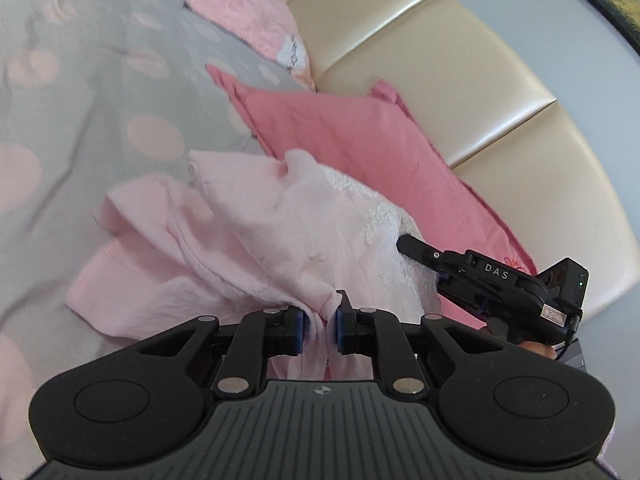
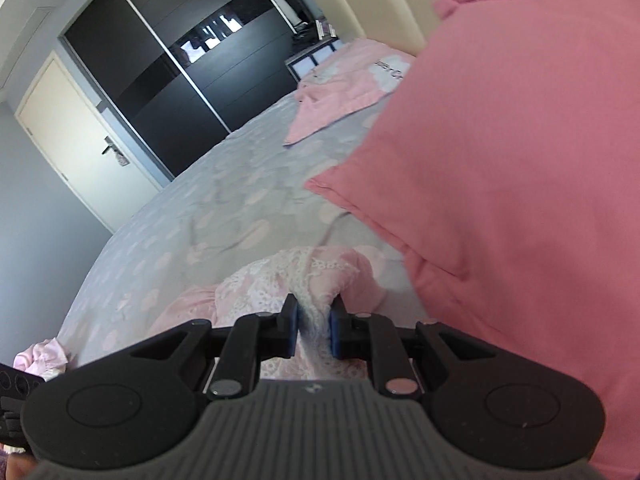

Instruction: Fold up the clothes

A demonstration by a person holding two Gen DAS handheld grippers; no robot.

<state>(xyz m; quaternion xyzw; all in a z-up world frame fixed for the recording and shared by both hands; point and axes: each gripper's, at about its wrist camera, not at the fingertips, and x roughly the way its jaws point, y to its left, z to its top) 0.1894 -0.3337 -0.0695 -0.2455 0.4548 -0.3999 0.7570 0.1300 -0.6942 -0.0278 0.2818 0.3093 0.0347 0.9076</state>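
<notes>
A pale pink garment (image 1: 256,216) with white lace trim lies crumpled on the grey bedspread (image 1: 80,80). My left gripper (image 1: 320,320) is shut on a bunched corner of it. My right gripper (image 2: 313,326) is shut on the garment's lacy edge (image 2: 280,284); in the left wrist view the right gripper (image 1: 404,245) reaches into the garment from the right. The cloth hangs between the two grippers, partly lifted off the bed.
A deep pink pillow (image 1: 360,140) leans on the cream padded headboard (image 1: 460,80), close to the right gripper (image 2: 520,160). A light pink pillow (image 1: 256,20) lies further along. Another pink garment (image 2: 40,354) lies at the bed's edge. A dark wardrobe (image 2: 180,60) and a door (image 2: 72,132) stand beyond.
</notes>
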